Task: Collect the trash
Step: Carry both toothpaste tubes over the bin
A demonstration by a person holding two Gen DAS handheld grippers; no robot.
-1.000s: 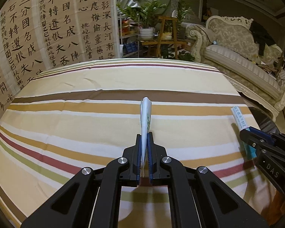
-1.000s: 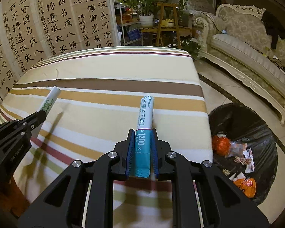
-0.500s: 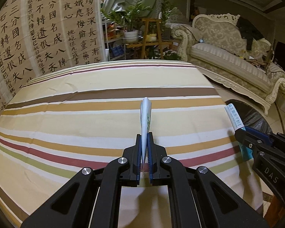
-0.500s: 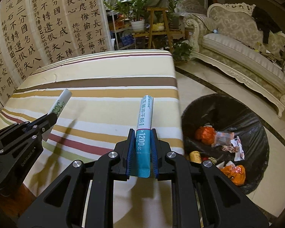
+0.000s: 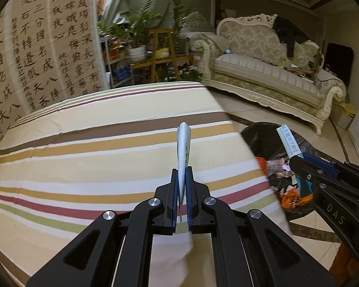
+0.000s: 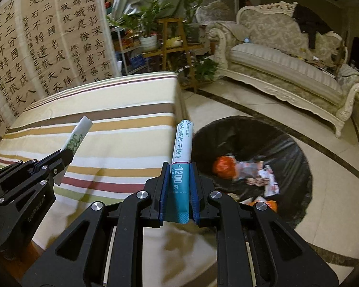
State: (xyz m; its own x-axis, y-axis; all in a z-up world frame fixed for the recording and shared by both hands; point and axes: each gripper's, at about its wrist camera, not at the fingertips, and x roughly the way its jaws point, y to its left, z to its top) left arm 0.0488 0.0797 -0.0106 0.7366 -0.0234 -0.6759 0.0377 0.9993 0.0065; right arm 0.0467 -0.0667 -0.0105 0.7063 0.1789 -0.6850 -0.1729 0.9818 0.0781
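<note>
My left gripper (image 5: 181,186) is shut on a thin white and green sachet (image 5: 183,143) that stands on edge above the striped tablecloth (image 5: 95,148). My right gripper (image 6: 178,186) is shut on a white and teal sachet (image 6: 182,148), held at the table's right edge beside the black trash bag (image 6: 263,134). The bag sits open on the floor with orange and printed wrappers (image 6: 246,169) inside. Each gripper shows in the other view: the right gripper (image 5: 296,165) at the right, the left gripper (image 6: 64,157) at the left with the green sachet (image 6: 77,137).
A cream sofa (image 6: 287,55) stands behind the bag on the tiled floor (image 6: 335,167). Potted plants on a wooden stand (image 6: 170,40) and a calligraphy screen (image 6: 43,43) rise past the table's far end.
Both grippers have moved rightward across the table with their sachets still gripped. The trash bag has come further into both views, and less tablecloth lies under the right gripper.
</note>
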